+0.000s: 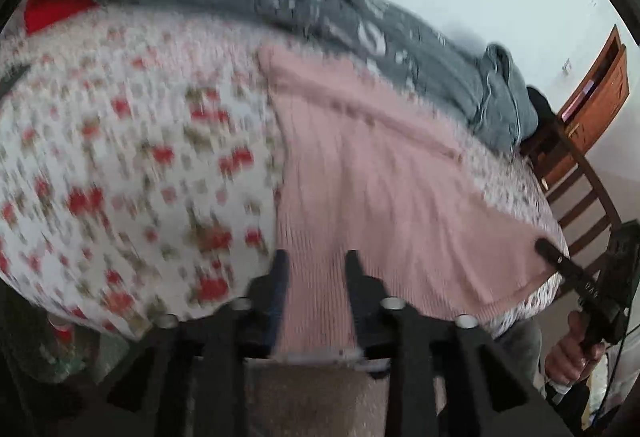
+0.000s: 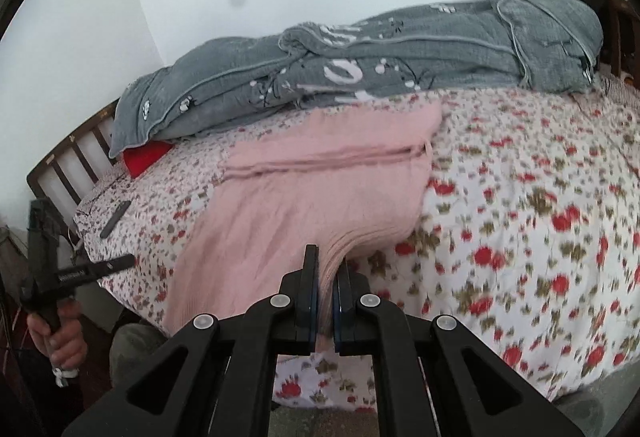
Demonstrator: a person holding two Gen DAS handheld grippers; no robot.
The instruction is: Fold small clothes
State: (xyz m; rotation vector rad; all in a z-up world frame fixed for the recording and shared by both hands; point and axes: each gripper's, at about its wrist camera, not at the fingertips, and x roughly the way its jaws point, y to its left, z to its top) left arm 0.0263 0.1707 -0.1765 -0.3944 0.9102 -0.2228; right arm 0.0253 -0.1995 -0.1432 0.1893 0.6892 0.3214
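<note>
**Right gripper pinches the pink top's near edge; left gripper stands open beside it**

The pink knit garment lies spread flat on the floral bed sheet, stretching away from the right gripper toward the heaped grey quilt at the far side. It looks laid out this way so that an edge can be lifted and carried over the rest. The quilt and a red item tucked under its end sit beyond the garment, clear of the working area.

The right gripper's jaws are nearly together, with a bunch of the ribbed hem squeezed between the blue pads. The fabric rises in gathered pleats straight ahead of the tips, so the grip seems firm. Taking the hem at the bed's near edge suits a fold away from the person, toward the quilt.

The left gripper has its fingers well apart. In its own view the pink knit fills the gap between them, but nothing is clamped. From the right wrist view it sits far to the right gripper's left, over the sheet just beside the garment's side edge, and the pictures do not settle whether it touches cloth. My guess is that it is lining up on the matching corner, so both ends of the hem can rise together and the fold stays square
</note>
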